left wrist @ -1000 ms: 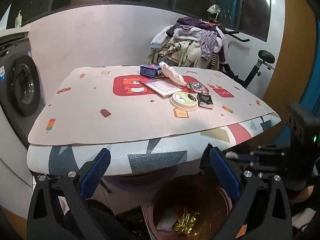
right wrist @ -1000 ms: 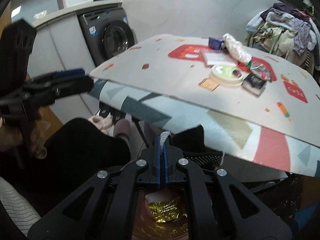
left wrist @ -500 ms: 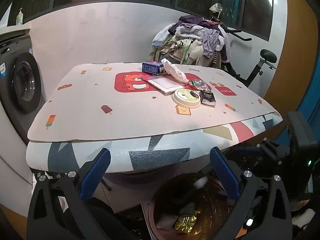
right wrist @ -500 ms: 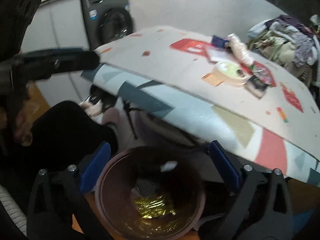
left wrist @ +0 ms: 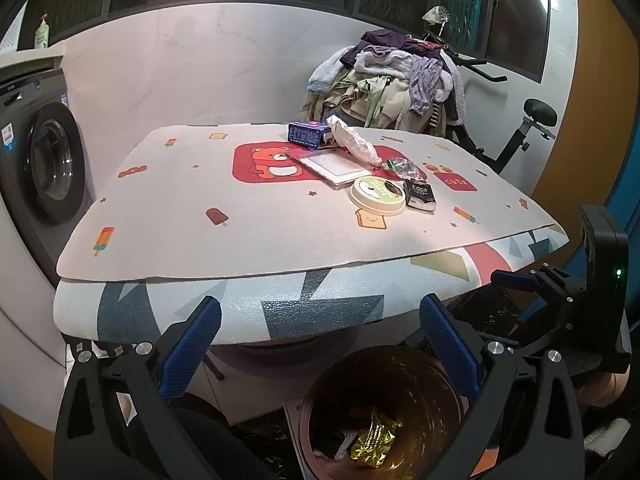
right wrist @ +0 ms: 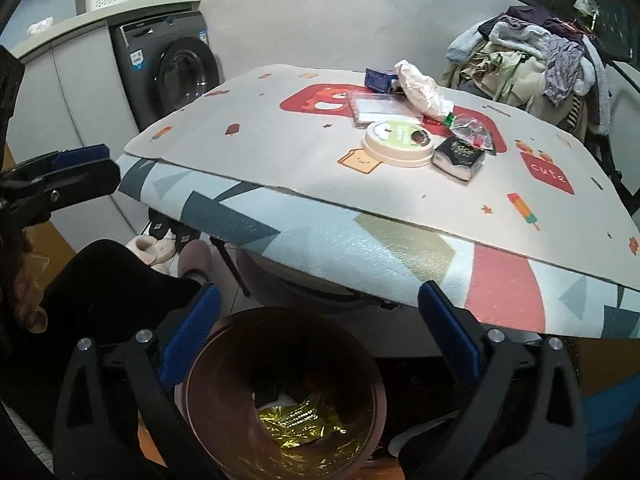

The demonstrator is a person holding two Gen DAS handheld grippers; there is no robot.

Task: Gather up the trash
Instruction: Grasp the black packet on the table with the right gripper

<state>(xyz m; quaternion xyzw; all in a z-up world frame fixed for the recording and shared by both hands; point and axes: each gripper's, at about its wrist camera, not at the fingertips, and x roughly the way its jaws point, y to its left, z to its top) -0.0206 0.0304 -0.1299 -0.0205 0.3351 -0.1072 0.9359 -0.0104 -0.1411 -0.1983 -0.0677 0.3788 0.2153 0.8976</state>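
A brown round bin (right wrist: 199, 376) stands on the floor under the table's edge and holds a gold foil wrapper (right wrist: 300, 420) and some white and dark scraps. My right gripper (right wrist: 320, 320) hovers open just above the bin with nothing between its fingers. To the left of it my left gripper (left wrist: 320, 340) also stands open and empty over the bin (left wrist: 308, 408). On the table lie a clear crumpled wrapper (right wrist: 472, 130), a black packet (right wrist: 460, 156), a round cream lid (right wrist: 400, 142), a white plastic bag (right wrist: 420, 86), a blue box (right wrist: 378, 78) and a flat clear case (right wrist: 372, 106).
The table (left wrist: 240, 216) wears a cartoon mat over a padded cover. A washing machine (right wrist: 176, 76) stands at the left. A clothes pile (left wrist: 392, 84) lies on an exercise bike at the back right. A person's dark-trousered leg (right wrist: 100, 280) and slippers (right wrist: 152, 248) are beside the bin.
My right gripper, shut on a small white scrap above the bin, opened wide and the scrap fell in. Its view then tipped up toward the table. The left gripper stayed put.
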